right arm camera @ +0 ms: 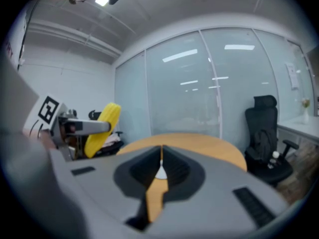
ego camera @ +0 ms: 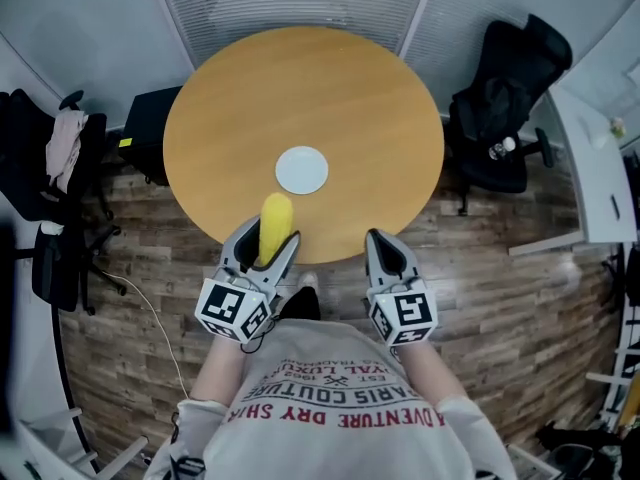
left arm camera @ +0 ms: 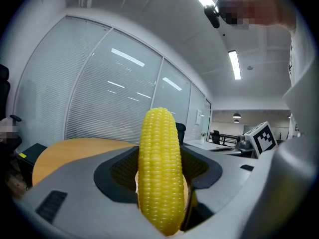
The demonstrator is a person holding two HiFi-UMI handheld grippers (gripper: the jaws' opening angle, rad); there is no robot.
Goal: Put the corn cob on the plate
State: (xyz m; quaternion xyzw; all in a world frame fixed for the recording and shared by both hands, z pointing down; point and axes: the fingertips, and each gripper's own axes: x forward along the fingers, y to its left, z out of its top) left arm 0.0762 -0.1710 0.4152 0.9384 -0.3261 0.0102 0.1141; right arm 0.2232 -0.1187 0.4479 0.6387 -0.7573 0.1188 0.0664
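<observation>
A yellow corn cob (ego camera: 274,226) stands upright between the jaws of my left gripper (ego camera: 264,246), which is shut on it near the table's front edge. In the left gripper view the corn cob (left arm camera: 159,168) fills the middle, gripped low down. A small white plate (ego camera: 301,169) lies on the round wooden table (ego camera: 300,98), just beyond the cob and apart from it. My right gripper (ego camera: 385,253) hovers at the table's front edge, jaws shut with nothing between them. In the right gripper view the plate (right arm camera: 160,173) shows through the slit and the corn cob (right arm camera: 102,128) at left.
Black office chairs stand at the right (ego camera: 510,108) and left (ego camera: 50,168) of the table. A black box (ego camera: 150,133) sits on the floor at the table's left. Glass walls with blinds (ego camera: 290,3) close the far side. A white desk (ego camera: 590,158) stands at right.
</observation>
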